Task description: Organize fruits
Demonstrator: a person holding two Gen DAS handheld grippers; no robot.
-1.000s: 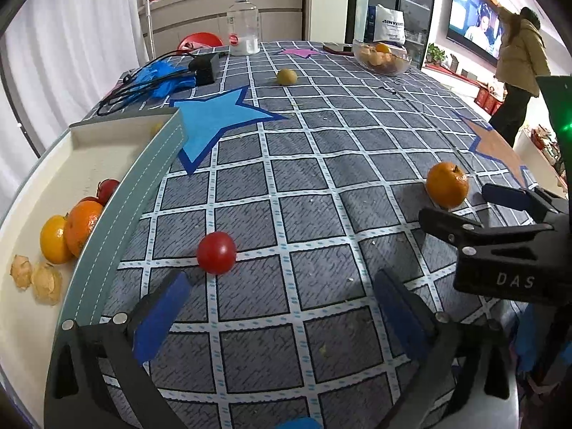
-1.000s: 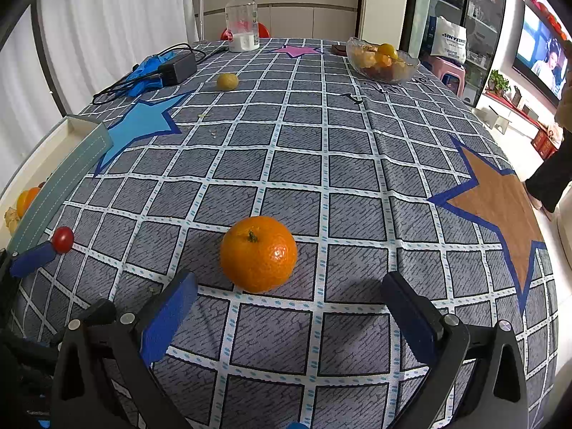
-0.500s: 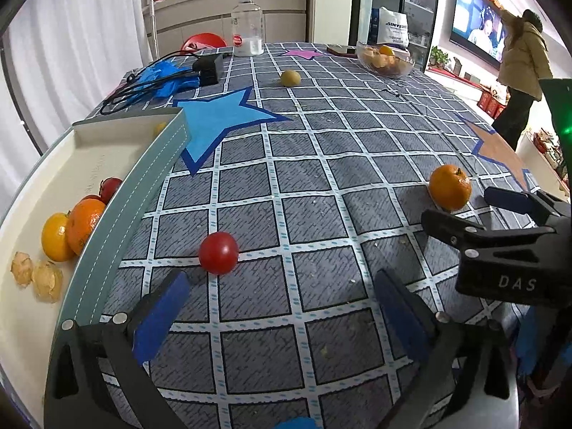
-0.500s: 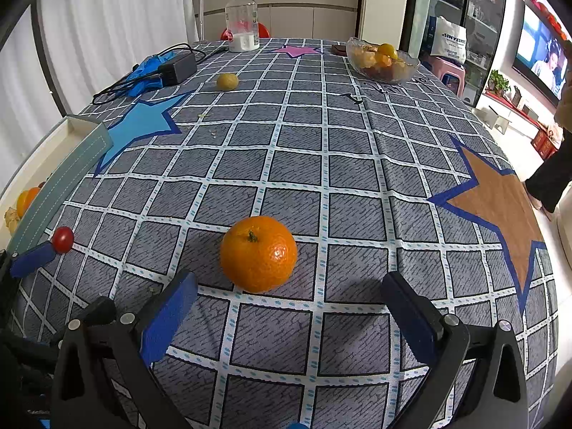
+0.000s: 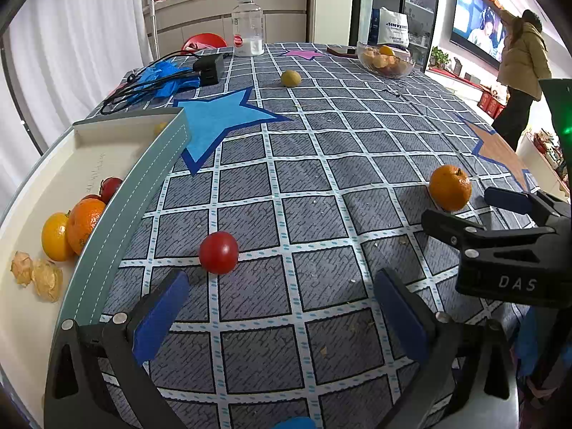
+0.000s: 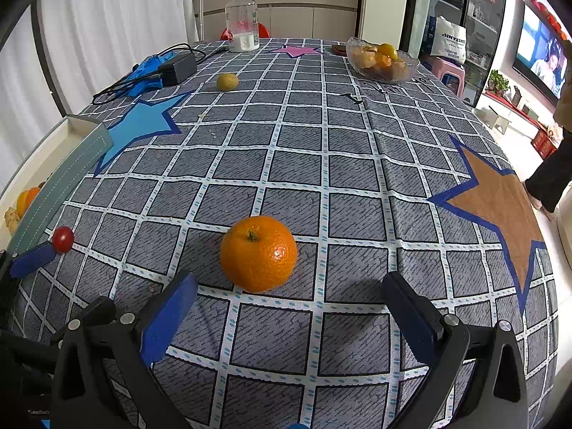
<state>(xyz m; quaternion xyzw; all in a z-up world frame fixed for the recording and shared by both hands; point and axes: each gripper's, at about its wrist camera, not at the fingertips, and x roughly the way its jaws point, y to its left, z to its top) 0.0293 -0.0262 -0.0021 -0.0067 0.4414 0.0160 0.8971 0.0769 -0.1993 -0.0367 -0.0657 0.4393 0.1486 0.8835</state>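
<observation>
A red cherry tomato (image 5: 218,252) lies on the checked tablecloth just ahead of my open, empty left gripper (image 5: 279,307), nearer its left finger. An orange (image 6: 258,253) lies just ahead of my open, empty right gripper (image 6: 289,311); it also shows in the left wrist view (image 5: 449,187). A cream tray with a grey-green rim (image 5: 107,236) at the left holds oranges (image 5: 84,225), a yellow fruit (image 5: 54,236), tomatoes (image 5: 111,187) and husked berries (image 5: 45,279). A small yellow-green fruit (image 6: 227,81) lies far back on the cloth.
A glass bowl of fruit (image 6: 381,60) stands at the far right, a plastic bottle (image 6: 242,19) at the far edge. A black adapter with cables on blue cloth (image 6: 171,66) lies at the far left. A person (image 5: 520,78) stands beyond the table's right side.
The left gripper has crept slightly forward toward the tomato. The right gripper and the orange have not moved.
</observation>
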